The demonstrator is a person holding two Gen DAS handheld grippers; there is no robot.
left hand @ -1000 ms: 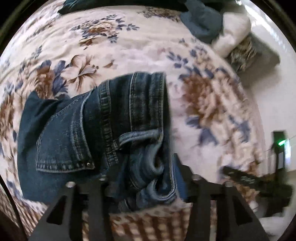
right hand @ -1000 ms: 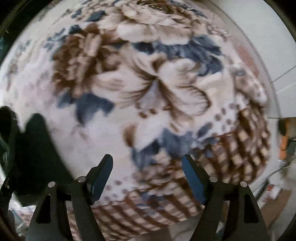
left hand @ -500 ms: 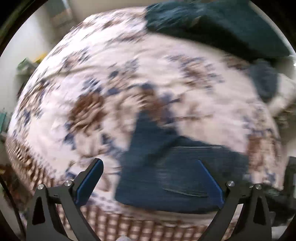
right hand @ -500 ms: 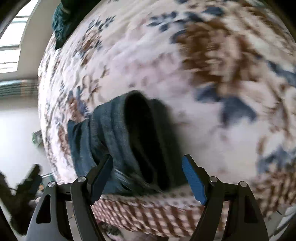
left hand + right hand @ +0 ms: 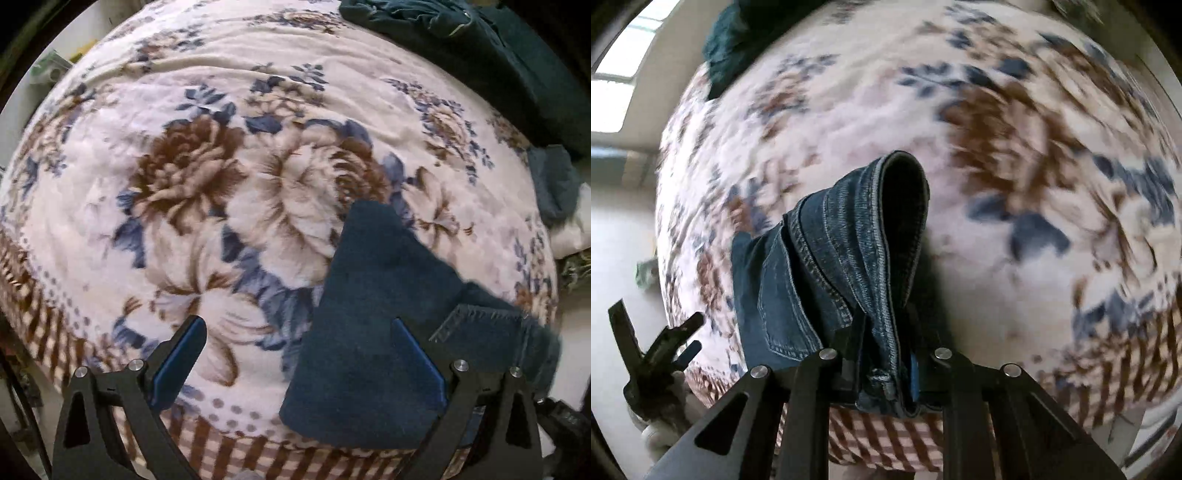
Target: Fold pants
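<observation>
Our right gripper [image 5: 886, 373] clamps the jeans [image 5: 849, 258] at 6 o'clock; our left gripper [image 5: 295, 354] gapes wide above the blanket [image 5: 221, 184].

A big flower blanket [image 5: 229, 192] covers the bed. Dark green cloth [image 5: 517, 48] lies at its far edge.

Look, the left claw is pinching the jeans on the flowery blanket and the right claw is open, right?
Swapped. In the right wrist view the right claw is shut on the jeans. In the left wrist view the left claw is open, holding nothing, over the flowery blanket.
</observation>
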